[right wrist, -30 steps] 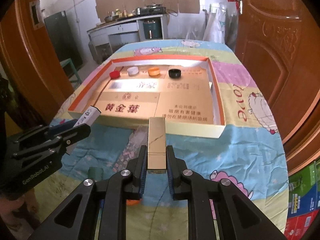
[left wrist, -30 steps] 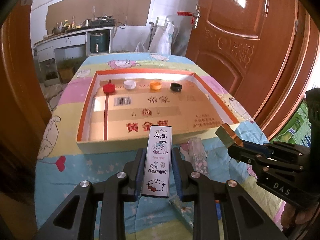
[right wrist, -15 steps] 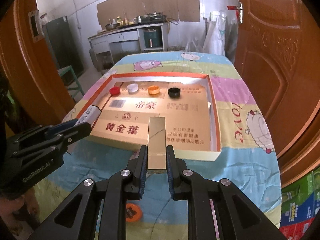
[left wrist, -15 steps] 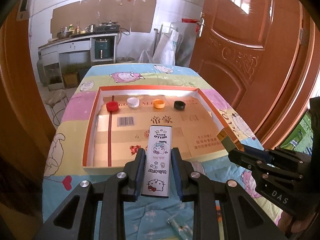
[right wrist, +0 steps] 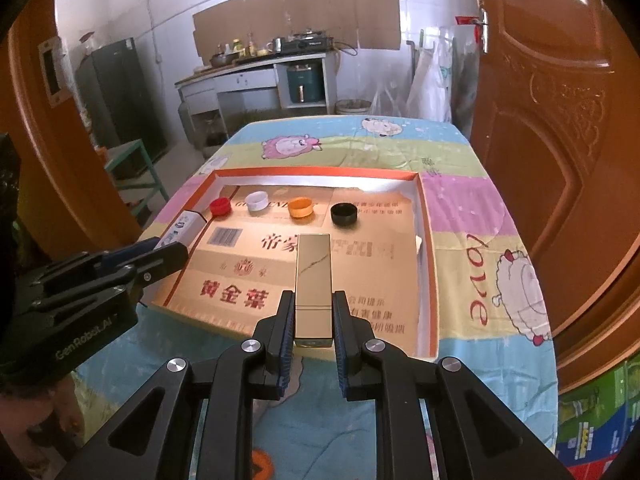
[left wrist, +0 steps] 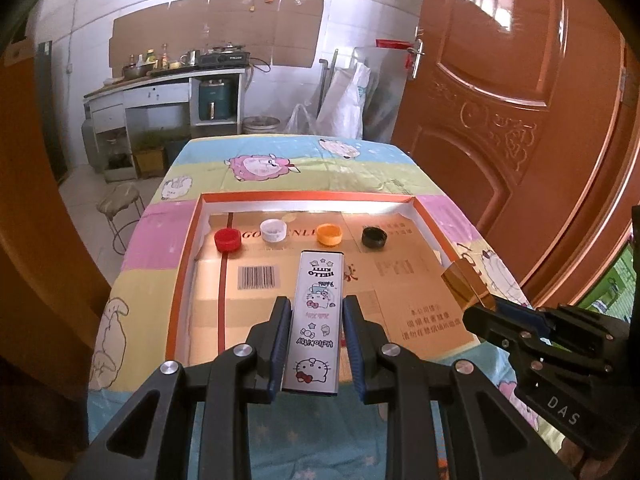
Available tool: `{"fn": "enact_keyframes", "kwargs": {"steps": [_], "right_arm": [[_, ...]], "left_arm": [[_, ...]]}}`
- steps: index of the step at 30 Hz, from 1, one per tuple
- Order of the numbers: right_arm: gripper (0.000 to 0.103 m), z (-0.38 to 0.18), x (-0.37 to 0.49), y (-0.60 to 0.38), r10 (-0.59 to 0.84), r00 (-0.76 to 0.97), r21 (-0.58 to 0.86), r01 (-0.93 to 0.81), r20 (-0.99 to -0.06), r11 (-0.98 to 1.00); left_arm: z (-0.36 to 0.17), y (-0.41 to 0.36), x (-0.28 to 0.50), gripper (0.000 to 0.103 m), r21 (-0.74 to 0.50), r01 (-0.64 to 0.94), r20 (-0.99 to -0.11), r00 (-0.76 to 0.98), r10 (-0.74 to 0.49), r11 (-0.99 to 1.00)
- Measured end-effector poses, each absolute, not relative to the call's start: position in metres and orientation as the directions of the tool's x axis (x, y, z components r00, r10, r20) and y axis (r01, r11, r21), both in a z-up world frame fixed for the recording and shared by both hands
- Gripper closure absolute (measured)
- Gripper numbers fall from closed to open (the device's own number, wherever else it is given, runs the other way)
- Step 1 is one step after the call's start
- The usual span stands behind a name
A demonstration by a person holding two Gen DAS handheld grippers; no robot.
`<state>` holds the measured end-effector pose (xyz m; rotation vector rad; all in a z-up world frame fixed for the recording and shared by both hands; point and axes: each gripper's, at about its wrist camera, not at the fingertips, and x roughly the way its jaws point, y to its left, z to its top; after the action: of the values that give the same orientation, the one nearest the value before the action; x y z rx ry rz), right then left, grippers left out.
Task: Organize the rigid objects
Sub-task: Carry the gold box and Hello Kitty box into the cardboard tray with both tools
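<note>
1. The left tool [left wrist: 316, 344] is clamped on a white Hello Kitty case [left wrist: 318, 320], its pads pressed against the long sides — the case sticks out forward, lifted over the near part of the tray [left wrist: 182, 280].
2. The right tool [right wrist: 313, 332] is closed tight on a gold bar-shaped case [right wrist: 313, 280], likewise held in the air above the tray's near edge.
3. Done so far, to my eye: four caps sit in a row along the tray's far wall — red cap [left wrist: 227, 239], white cap [left wrist: 273, 231], orange cap [left wrist: 330, 234], black cap [left wrist: 374, 237] — each apart from its neighbour.
4. Left to do: both cases are not yet set down; I would guess they go on the tray's bare cardboard floor.
5. The surface [right wrist: 460, 184] under its cartoon cloth carries the tray; a few blurred bits lie near its front edge, and I cannot tell what they are.
</note>
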<state>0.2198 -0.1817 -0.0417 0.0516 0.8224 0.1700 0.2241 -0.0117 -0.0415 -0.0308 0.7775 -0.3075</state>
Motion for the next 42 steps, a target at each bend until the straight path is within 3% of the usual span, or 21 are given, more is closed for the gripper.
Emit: {"fn": "enact_keyframes", "kwargs": {"steps": [42], "right_arm": [[0.085,-0.080,0.340,-0.228,0.144,0.629,0.114,-0.088,-0.764,0.990]], "left_arm": [[-0.097,-0.040,0.330,0.076,-0.103,0.203,-0.786,0.583,-0.204,0.974]]}}
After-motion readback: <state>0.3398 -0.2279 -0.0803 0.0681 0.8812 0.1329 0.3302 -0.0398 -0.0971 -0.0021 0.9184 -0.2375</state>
